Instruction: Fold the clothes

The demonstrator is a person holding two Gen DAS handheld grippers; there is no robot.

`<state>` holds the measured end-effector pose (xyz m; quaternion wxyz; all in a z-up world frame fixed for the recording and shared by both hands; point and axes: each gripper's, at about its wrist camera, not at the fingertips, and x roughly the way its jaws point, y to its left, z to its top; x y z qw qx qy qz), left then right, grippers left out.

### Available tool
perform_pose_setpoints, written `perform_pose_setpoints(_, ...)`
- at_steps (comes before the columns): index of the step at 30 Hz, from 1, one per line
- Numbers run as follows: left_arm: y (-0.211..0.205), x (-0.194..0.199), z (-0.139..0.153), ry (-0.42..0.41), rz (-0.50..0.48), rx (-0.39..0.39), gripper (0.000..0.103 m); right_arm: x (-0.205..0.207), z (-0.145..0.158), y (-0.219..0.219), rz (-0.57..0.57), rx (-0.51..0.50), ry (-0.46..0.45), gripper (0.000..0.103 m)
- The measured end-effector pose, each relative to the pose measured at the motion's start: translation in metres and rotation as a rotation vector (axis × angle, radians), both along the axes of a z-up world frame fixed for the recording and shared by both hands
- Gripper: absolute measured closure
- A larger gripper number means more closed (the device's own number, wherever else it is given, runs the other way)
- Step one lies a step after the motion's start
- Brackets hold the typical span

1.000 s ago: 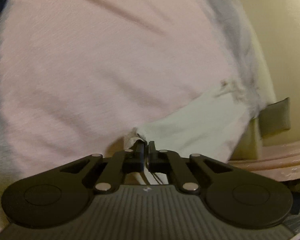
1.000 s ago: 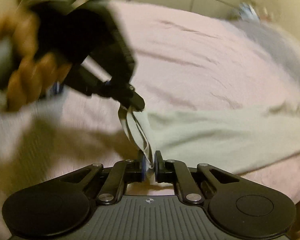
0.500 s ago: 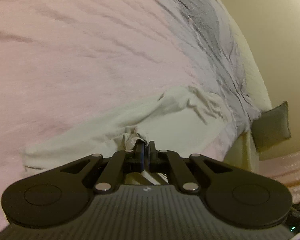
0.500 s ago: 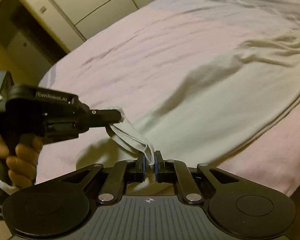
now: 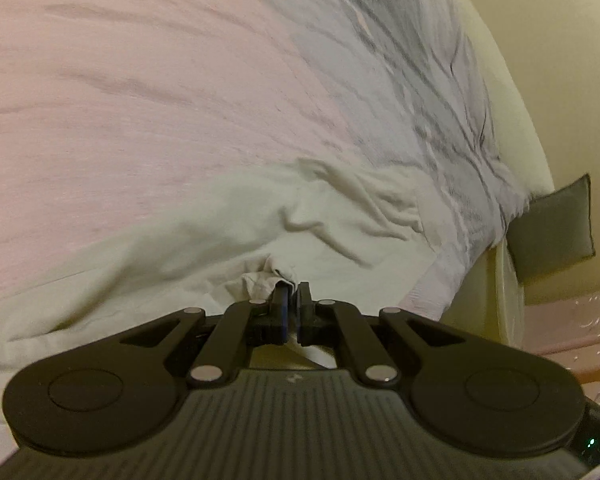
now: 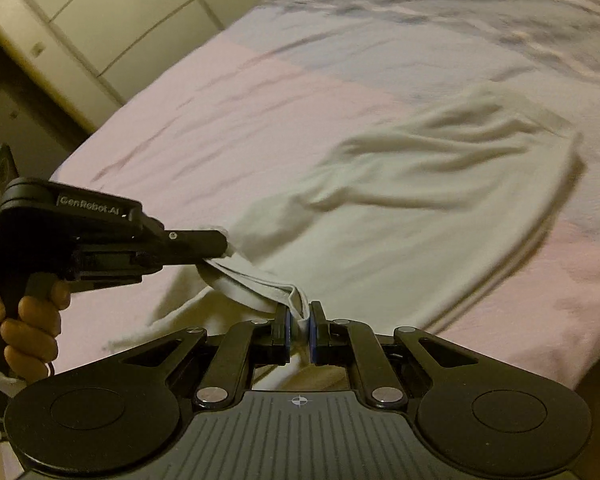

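Now the shirt point(image 6: 420, 216) lies flatter beyond both grippers. Left gripper point(image 5: 293, 294) and right gripper point(image 6: 299, 320) pinch its near edge tight; tugging apart could slip it free.

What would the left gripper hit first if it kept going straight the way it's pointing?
The left gripper is already shut on the white garment. Straight ahead lies more of that cloth, spread on the pink bedsheet; depth is unclear, so it likely meets the garment first.
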<state>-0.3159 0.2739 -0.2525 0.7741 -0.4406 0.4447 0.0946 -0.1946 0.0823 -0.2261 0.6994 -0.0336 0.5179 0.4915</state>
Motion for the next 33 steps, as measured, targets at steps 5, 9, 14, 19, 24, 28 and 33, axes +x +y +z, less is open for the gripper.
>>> perform_pose_setpoints(5, -0.012, 0.059, -0.014, 0.028, -0.049, 0.006, 0.102, 0.049, -0.011, -0.01, -0.057, -0.009, 0.015, 0.096)
perform_pose_setpoints(9, -0.028, 0.105, -0.017, 0.034, -0.058, 0.038, 0.102, 0.091, -0.021, -0.014, -0.067, -0.013, 0.02, 0.096)
perform_pose_setpoints(14, -0.046, 0.165, -0.013, 0.007, -0.042, 0.055, 0.102, 0.15, -0.023, -0.022, -0.07, 0.008, -0.003, 0.096)
perform_pose_setpoints(19, -0.064, 0.214, -0.01, -0.024, -0.064, 0.097, 0.102, 0.2, -0.024, -0.026, -0.096, 0.018, -0.021, 0.096)
perform_pose_setpoints(24, -0.071, 0.241, -0.028, 0.001, -0.076, 0.115, 0.102, 0.23, -0.034, -0.027, -0.105, 0.013, -0.019, 0.096)
perform_pose_setpoints(28, -0.071, 0.246, -0.039, 0.025, -0.073, 0.114, 0.102, 0.234, -0.043, -0.024, -0.098, 0.005, -0.011, 0.096)
perform_pose_setpoints(33, -0.072, 0.255, -0.044, 0.046, -0.083, 0.126, 0.101, 0.24, -0.049, -0.021, -0.103, 0.007, 0.003, 0.096)
